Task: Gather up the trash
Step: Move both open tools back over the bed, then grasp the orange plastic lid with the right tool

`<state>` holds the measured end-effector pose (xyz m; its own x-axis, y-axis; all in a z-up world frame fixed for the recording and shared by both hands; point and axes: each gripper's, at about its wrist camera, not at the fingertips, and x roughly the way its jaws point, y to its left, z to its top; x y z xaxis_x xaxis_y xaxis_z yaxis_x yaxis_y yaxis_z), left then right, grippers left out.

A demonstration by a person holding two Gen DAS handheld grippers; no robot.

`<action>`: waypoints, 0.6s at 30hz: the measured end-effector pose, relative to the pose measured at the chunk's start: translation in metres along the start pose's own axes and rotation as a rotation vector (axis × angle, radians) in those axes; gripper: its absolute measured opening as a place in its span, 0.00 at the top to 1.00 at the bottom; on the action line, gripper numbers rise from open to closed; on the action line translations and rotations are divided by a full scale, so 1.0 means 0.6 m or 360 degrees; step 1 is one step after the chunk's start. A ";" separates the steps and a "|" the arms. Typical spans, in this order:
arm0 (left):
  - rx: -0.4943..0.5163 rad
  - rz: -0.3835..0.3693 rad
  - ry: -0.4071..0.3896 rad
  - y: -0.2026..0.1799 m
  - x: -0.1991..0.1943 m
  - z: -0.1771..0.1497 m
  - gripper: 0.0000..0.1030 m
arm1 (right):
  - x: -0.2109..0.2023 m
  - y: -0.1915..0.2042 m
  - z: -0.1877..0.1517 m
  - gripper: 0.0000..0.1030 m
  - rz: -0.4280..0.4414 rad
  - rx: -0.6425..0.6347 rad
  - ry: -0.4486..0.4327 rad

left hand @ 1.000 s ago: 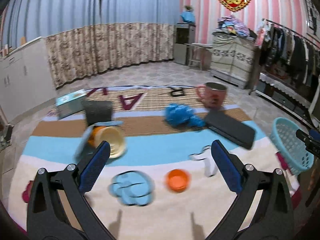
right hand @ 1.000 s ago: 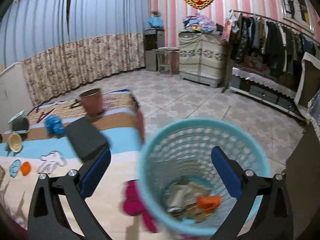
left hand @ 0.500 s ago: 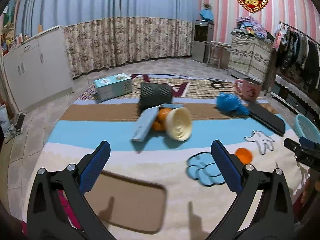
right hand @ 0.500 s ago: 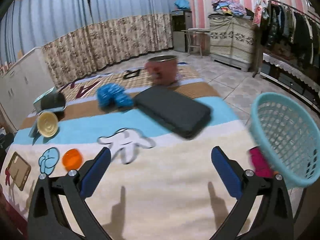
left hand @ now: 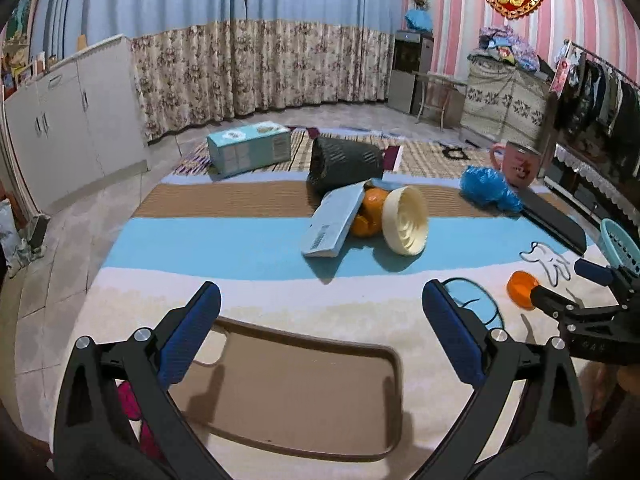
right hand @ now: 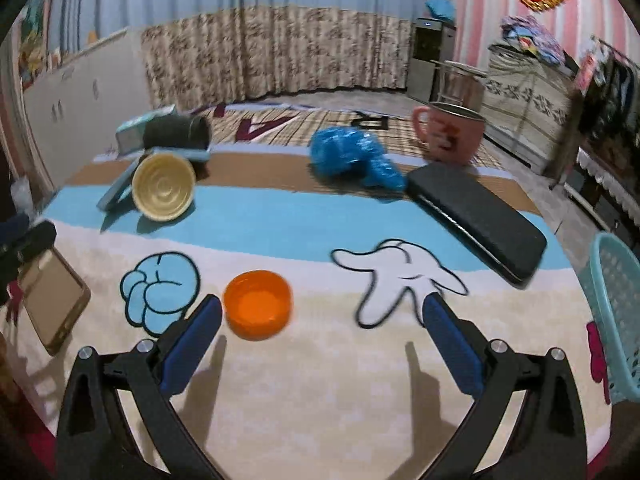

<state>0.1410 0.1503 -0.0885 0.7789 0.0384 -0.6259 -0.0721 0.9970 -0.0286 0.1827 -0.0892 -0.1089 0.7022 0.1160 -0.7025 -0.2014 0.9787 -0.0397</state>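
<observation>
My right gripper [right hand: 320, 328] is open and empty, low over the rug. A small orange cup [right hand: 258, 304] lies just ahead of its left finger; it also shows in the left wrist view [left hand: 520, 289]. My left gripper [left hand: 320, 328] is open and empty above a brown patch [left hand: 288, 384] printed on the rug. A cream bowl [left hand: 405, 220], an orange [left hand: 366, 216] and a pale blue box [left hand: 334, 225] lie together mid-rug. A crumpled blue bag [right hand: 352, 158] lies further back. The teal trash basket [right hand: 616, 320] stands off the rug's right edge.
A black flat case [right hand: 480, 216], a pink mug [right hand: 450, 130], a dark tipped-over bin [left hand: 344, 164] and a teal tissue box [left hand: 248, 150] lie on the rug. White cabinets [left hand: 60, 128] stand at the left, clothes racks at the right.
The right gripper swung left from the basket and came down near the orange cup. The left gripper moved left and back towards the rug's near-left part.
</observation>
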 end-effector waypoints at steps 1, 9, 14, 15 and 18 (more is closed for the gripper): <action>0.0008 0.0017 -0.0005 0.002 0.000 0.000 0.05 | 0.003 0.006 0.001 0.06 0.0016 -0.0013 0.0015; -0.0068 0.0004 0.0004 0.006 0.013 0.021 0.05 | 0.029 0.015 0.006 0.37 0.0135 0.0000 0.0148; -0.0105 -0.0029 0.0047 -0.011 0.027 0.039 0.05 | 0.033 0.012 0.015 0.61 0.0227 -0.0019 0.0142; -0.0097 -0.0027 0.0043 -0.020 0.030 0.044 0.05 | 0.029 0.007 0.016 0.61 0.0256 -0.0009 0.0129; -0.0071 -0.0005 0.0030 -0.042 0.036 0.052 0.05 | 0.020 -0.012 0.018 0.61 0.0265 0.0007 0.0093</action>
<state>0.1788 0.1281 -0.0770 0.7672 0.0335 -0.6405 -0.0977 0.9931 -0.0650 0.1996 -0.0929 -0.1095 0.6182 0.2669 -0.7393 -0.3086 0.9475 0.0839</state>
